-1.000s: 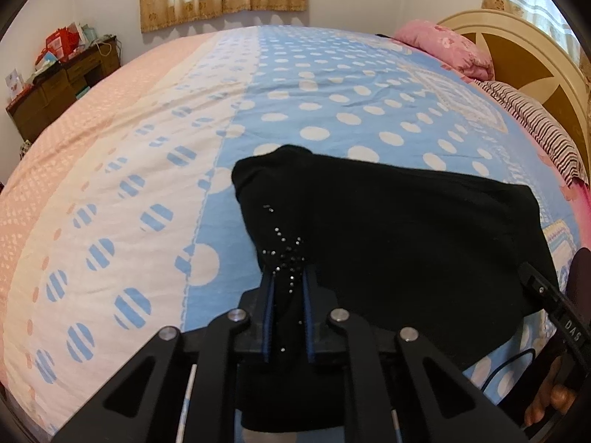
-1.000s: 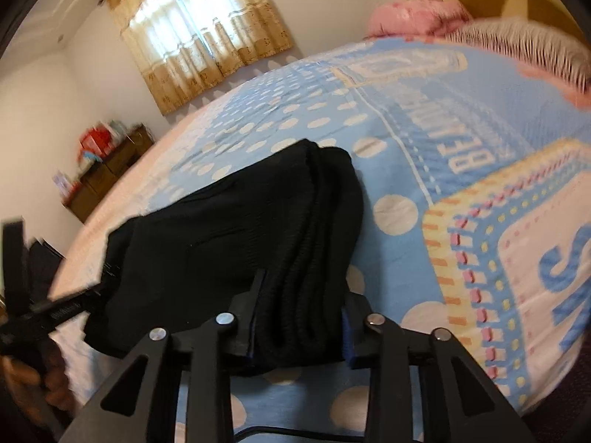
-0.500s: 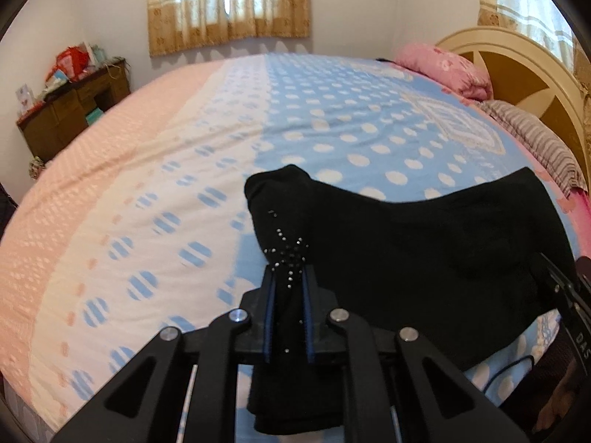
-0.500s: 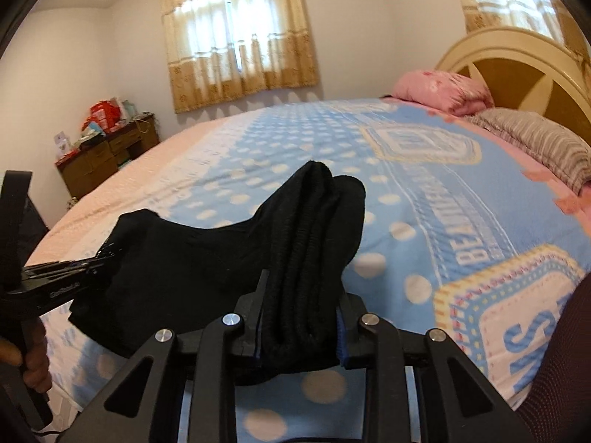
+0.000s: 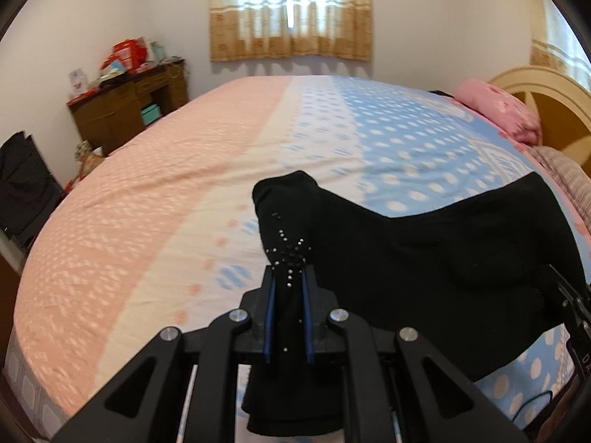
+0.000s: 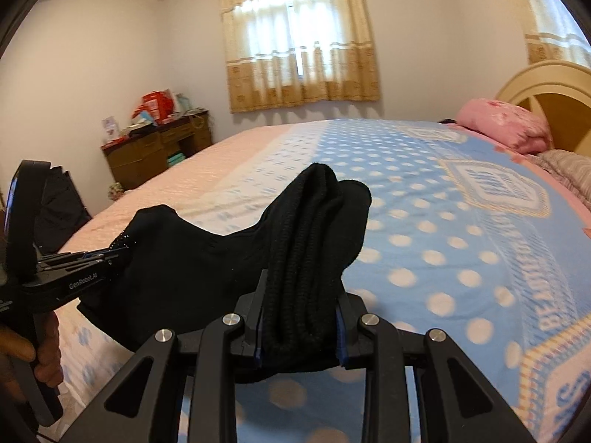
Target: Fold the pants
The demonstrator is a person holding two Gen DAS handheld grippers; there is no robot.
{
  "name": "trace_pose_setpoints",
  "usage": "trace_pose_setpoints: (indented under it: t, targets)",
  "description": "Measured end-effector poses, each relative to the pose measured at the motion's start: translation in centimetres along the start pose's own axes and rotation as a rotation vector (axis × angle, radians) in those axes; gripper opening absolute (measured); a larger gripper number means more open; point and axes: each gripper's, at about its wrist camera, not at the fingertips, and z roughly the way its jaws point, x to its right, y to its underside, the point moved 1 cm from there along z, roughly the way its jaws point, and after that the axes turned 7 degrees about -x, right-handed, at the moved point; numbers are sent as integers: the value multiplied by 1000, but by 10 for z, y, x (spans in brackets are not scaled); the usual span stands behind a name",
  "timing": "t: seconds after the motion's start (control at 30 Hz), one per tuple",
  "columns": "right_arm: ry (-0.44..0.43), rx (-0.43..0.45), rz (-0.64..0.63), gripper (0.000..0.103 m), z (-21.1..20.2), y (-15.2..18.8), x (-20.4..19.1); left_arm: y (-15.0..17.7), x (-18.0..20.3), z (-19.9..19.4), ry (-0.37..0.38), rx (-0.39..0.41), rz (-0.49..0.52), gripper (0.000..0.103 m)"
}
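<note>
The black pants (image 5: pixel 436 258) hang stretched between my two grippers above the bed. My left gripper (image 5: pixel 288 277) is shut on one end, where small rhinestones glint on the fabric. My right gripper (image 6: pixel 299 295) is shut on a thick bunched end of the pants (image 6: pixel 207 258). In the right wrist view the left gripper (image 6: pixel 103 254) shows at the left, gripping the far end. In the left wrist view part of the right gripper (image 5: pixel 569 302) shows at the right edge. The pants sag in the middle, lifted off the bedspread.
The bed (image 5: pixel 184 184) has a pink, cream and blue polka-dot cover. A pink pillow (image 6: pixel 506 125) and striped pillow (image 6: pixel 569 170) lie by the cream headboard (image 6: pixel 554 88). A cluttered wooden desk (image 5: pixel 129 110) stands by the far wall under a curtained window (image 6: pixel 299 37).
Both grippers have risen with the pants, lifting them off the bedspread. The views have tilted up, showing more of the room.
</note>
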Motion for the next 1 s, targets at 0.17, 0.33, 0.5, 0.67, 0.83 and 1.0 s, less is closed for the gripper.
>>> trace_pose_setpoints:
  t: [0.17, 0.33, 0.5, 0.67, 0.83, 1.0]
  targets:
    - [-68, 8, -43, 29, 19, -20, -34, -11, -36, 5, -59, 13, -59, 13]
    - [-138, 18, -89, 29, 45, -41, -71, -25, -69, 10, -125, 41, -114, 13]
    - [-192, 31, -129, 29, 76, -59, -106, -38, -102, 23, -188, 46, -166, 13]
    - [-226, 29, -142, 29, 108, -71, -135, -50, -126, 33, -249, 65, -197, 13]
    - [-251, 17, -160, 29, 131, -79, -158, -57, -145, 40, -286, 72, -226, 13]
    - [-271, 19, -167, 29, 153, -90, -175, -61, -164, 50, -318, 76, -243, 13]
